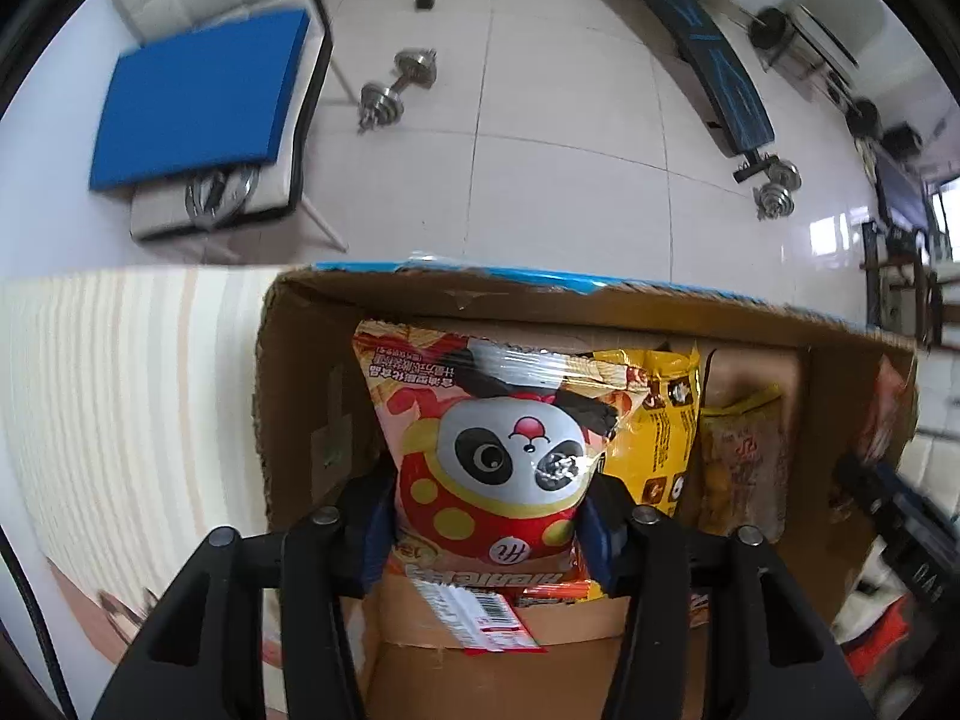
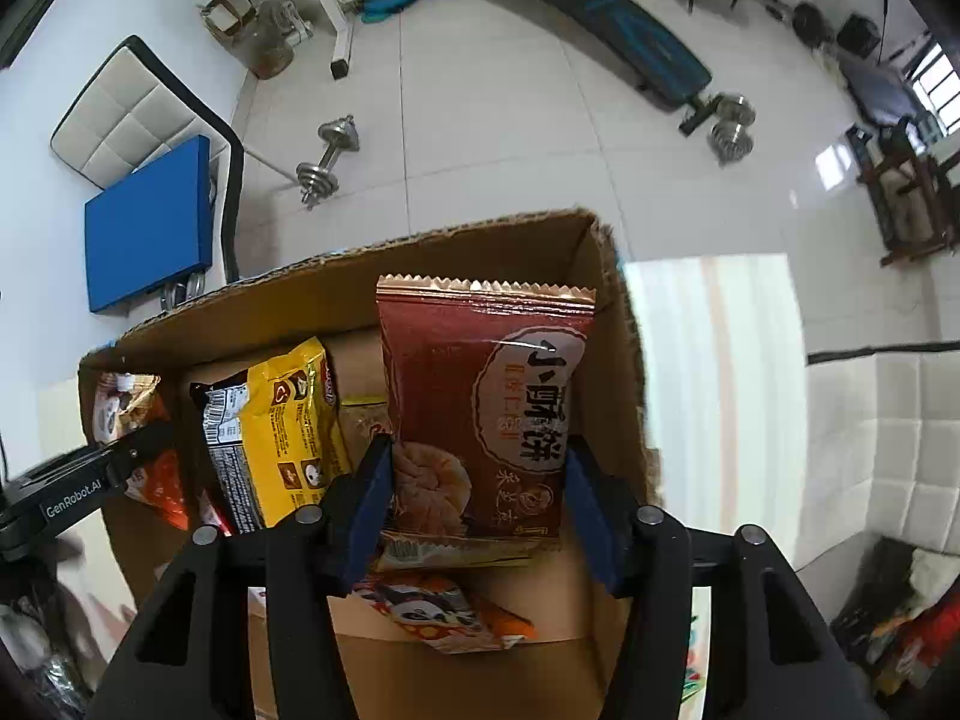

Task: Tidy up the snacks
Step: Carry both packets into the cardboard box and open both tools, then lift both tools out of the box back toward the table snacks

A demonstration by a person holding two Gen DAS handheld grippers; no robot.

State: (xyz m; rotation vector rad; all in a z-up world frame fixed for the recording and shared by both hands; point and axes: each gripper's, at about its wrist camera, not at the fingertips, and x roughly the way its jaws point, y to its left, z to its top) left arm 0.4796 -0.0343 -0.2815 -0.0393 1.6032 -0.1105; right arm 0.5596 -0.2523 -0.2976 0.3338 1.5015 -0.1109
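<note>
On my left, the left claw [image 1: 487, 516] points down into the cardboard box [image 1: 300, 360], its blue pads [image 1: 375, 540] flanking the panda snack bag [image 1: 498, 450]; whether they press it I cannot tell. Beside it inside the box stand a yellow packet [image 1: 666, 420] and a tan packet [image 1: 744, 456]. On my right, the right claw [image 2: 477, 510] brackets the maroon pastry packet [image 2: 480, 396] near the box's right wall [image 2: 624, 360], grip likewise unclear.
</note>
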